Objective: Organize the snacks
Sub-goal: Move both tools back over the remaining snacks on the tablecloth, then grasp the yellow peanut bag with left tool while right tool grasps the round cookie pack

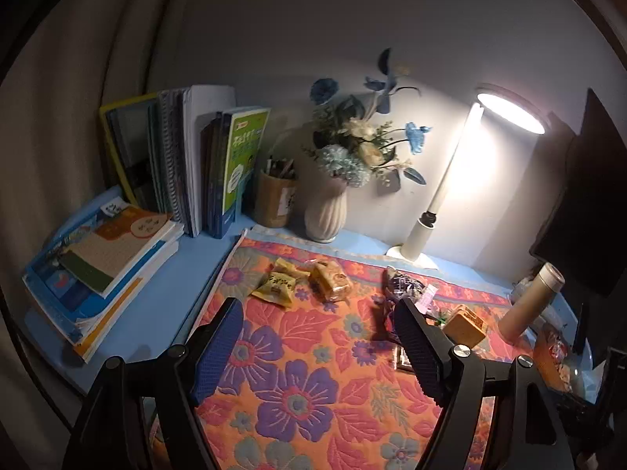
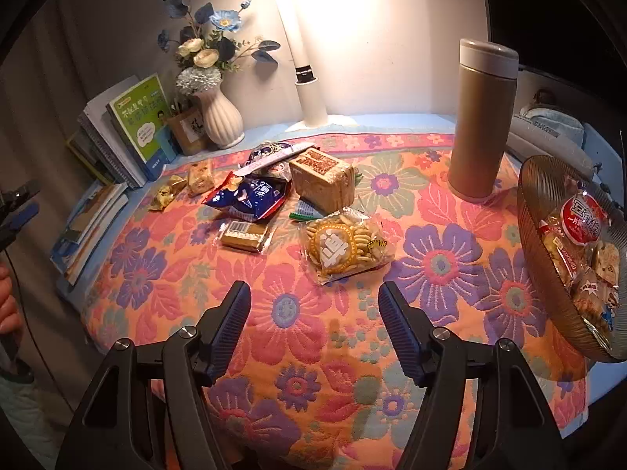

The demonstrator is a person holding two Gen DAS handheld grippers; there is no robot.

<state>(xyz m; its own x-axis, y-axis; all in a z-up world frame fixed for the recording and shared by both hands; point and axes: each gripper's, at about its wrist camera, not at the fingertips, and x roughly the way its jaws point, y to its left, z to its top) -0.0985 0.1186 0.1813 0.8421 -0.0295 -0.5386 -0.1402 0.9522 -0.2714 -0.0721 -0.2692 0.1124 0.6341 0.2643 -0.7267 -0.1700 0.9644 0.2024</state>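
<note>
Snacks lie on a floral cloth point(image 2: 443, 262). In the right wrist view: a clear bag of biscuits point(image 2: 345, 246), a wrapped brown bread block point(image 2: 321, 180), a blue packet point(image 2: 250, 196), a flat barcode pack point(image 2: 245, 235) and two small yellow packs point(image 2: 166, 192). A ribbed glass bowl point(image 2: 548, 286) at the right holds several snacks. My right gripper point(image 2: 315, 313) is open and empty, just short of the biscuit bag. My left gripper point(image 1: 317, 348) is open and empty above the cloth; the yellow packs point(image 1: 274, 286) and a pastry pack point(image 1: 329, 280) lie beyond it.
A tan thermos point(image 2: 482, 121) stands at the back right. A white vase of flowers point(image 2: 221, 117), a pen holder point(image 1: 274, 203), a lit desk lamp point(image 1: 427, 219) and upright books point(image 1: 188, 164) line the wall. Stacked books point(image 1: 102, 270) lie left of the cloth.
</note>
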